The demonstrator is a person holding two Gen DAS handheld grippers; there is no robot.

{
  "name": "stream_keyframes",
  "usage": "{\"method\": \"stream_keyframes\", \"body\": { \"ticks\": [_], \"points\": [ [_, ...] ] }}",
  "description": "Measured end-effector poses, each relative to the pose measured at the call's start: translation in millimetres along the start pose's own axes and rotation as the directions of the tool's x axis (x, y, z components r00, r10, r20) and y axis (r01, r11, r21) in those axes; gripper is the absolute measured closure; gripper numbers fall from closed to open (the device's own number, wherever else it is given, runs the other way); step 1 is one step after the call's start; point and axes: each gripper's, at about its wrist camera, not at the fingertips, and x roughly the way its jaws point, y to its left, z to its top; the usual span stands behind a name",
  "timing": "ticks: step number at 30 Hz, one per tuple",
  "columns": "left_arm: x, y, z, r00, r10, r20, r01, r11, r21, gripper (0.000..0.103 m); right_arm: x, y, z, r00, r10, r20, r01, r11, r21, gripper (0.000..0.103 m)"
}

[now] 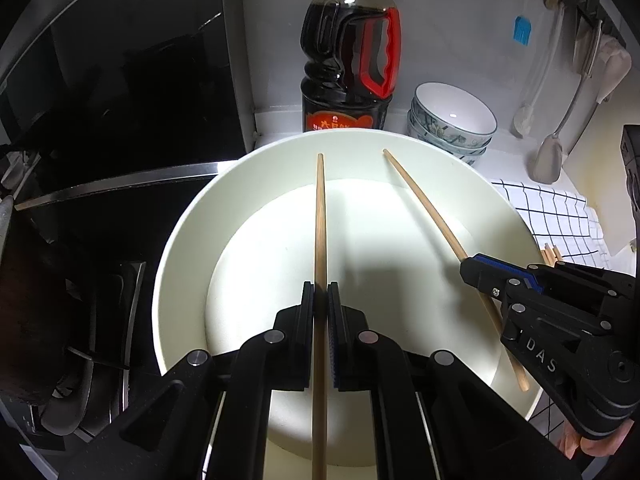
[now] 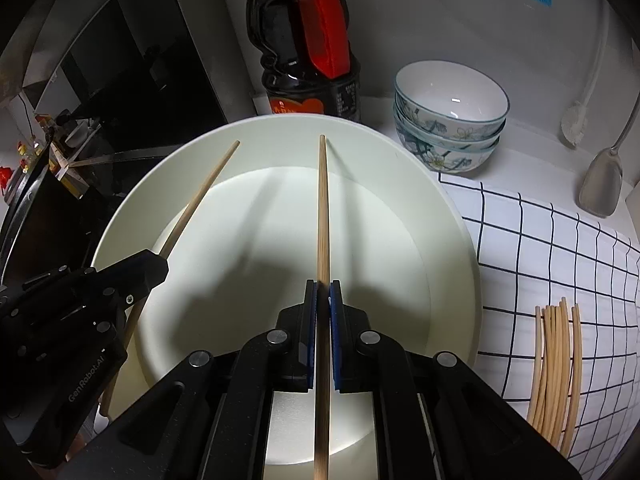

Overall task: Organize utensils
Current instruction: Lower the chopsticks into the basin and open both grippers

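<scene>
Two wooden chopsticks (image 1: pixel 320 220) (image 2: pixel 323 208) are clamped singly by left gripper (image 1: pixel 320 292) and right gripper (image 2: pixel 323 290) over the round white basin (image 1: pixel 180 232); tips could cross, or pivot if bumped on its rim.

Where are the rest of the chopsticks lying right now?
In the right wrist view, the chopstick bundle lies at lower right on the checked cloth, beside the big white bowl.

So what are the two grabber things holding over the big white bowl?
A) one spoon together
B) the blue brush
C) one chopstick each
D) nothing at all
C: the left gripper is shut on one chopstick and the right gripper is shut on another chopstick, both over the big white bowl.
</scene>
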Motion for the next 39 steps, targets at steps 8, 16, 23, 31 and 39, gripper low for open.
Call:
{"method": "stream_keyframes", "body": {
  "ticks": [8,16,23,31,39],
  "points": [
    [10.1,-0.8,-5.5,1.0,0.002,-0.025,-0.002,1.0,0.003,0.096,9.5,-5.4,-2.2,1.0,-0.006,-0.029,0.007,1.0,0.01,0.097],
    [17.0,1.1,-10.3,0.999,0.01,-0.048,-0.01,1.0,-0.006,0.095,11.7,-6.2,-0.9,0.999,0.003,-0.038,-0.003,1.0,0.003,0.097],
    [10.8,8.7,-12.9,0.999,0.026,-0.045,-0.028,0.999,-0.028,0.087,6.1,-5.5,-2.7,1.0,0.0,-0.025,0.0,1.0,-0.006,0.096],
    [-12.2,19.1,-11.2,0.997,0.071,0.01,-0.07,0.996,-0.063,0.043,-8.6,-9.3,-2.9,1.0,0.007,0.01,-0.007,1.0,-0.007,0.077],
    [-31.9,23.6,-11.5,0.995,0.089,0.039,-0.086,0.993,-0.083,0.025,-23.1,-9.0,-3.9,0.999,0.012,0.039,-0.012,1.0,-0.005,0.058]
  ]
}}
